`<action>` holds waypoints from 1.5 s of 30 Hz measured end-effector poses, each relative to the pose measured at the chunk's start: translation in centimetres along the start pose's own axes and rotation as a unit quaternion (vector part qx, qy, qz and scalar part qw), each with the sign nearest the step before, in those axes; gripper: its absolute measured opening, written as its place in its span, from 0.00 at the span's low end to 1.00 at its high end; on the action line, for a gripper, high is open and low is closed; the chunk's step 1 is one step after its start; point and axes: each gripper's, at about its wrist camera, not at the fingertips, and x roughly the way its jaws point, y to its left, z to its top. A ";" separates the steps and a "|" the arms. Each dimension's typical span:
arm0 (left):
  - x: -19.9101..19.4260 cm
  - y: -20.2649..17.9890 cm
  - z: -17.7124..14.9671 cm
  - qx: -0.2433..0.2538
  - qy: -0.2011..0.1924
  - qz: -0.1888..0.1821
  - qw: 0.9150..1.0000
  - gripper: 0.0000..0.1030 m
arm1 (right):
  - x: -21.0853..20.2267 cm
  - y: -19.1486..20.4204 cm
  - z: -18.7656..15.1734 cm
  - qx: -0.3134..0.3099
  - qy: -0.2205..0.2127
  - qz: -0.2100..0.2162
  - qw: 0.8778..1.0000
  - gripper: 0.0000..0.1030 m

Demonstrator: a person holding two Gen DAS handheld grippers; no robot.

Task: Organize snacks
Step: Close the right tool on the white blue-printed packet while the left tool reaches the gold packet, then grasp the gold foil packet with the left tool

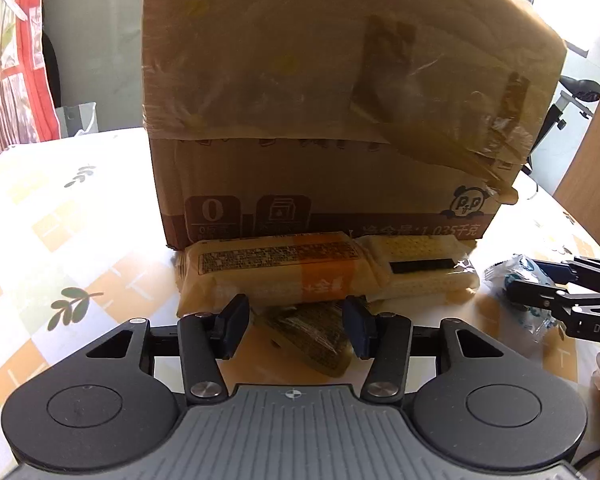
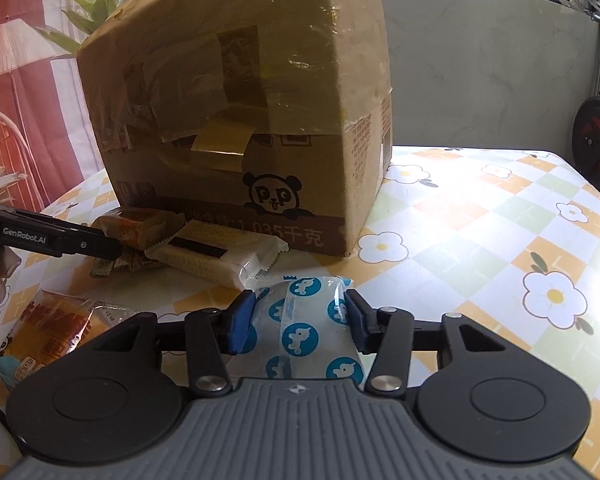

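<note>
A taped cardboard box stands on the table; it also shows in the right wrist view. Against its base lie an orange cracker pack and a pale wafer pack, which also shows in the right wrist view. My left gripper is open around a small dark green packet on the table. My right gripper has its pads against both sides of a white pack with blue prints. That gripper also shows from the side in the left wrist view.
An orange bread pack lies at the near left of the right wrist view. The table has a flowered checked cloth. A red patterned curtain hangs behind on the left. Exercise gear stands at the right.
</note>
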 end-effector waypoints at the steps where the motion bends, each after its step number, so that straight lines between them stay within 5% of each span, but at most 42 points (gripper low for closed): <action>1: 0.2 0.1 0.0 -0.002 0.005 -0.006 1.000 0.57 | 0.0 0.0 0.0 0.000 0.000 0.000 1.000 0.49; 9: 1.1 -0.7 -0.2 0.041 0.017 -0.022 0.999 0.73 | -0.2 -0.1 0.0 0.004 0.001 0.003 1.000 0.49; 17: 2.1 -3.3 -0.9 0.081 0.015 0.016 0.996 0.82 | -0.2 0.0 0.0 0.005 0.001 0.002 1.000 0.49; 26: 0.5 -3.5 -2.0 0.059 0.011 0.032 0.998 0.50 | -0.3 0.0 0.0 0.007 0.001 0.004 1.000 0.49; 42: -5.9 0.6 -7.0 -0.087 -0.012 0.075 0.993 0.49 | -0.4 0.0 -0.1 0.009 -0.001 0.005 1.000 0.49; 45: -6.4 0.0 -7.8 -0.084 -0.025 0.085 0.992 0.49 | -0.5 0.1 -0.1 0.007 -0.001 0.003 1.000 0.49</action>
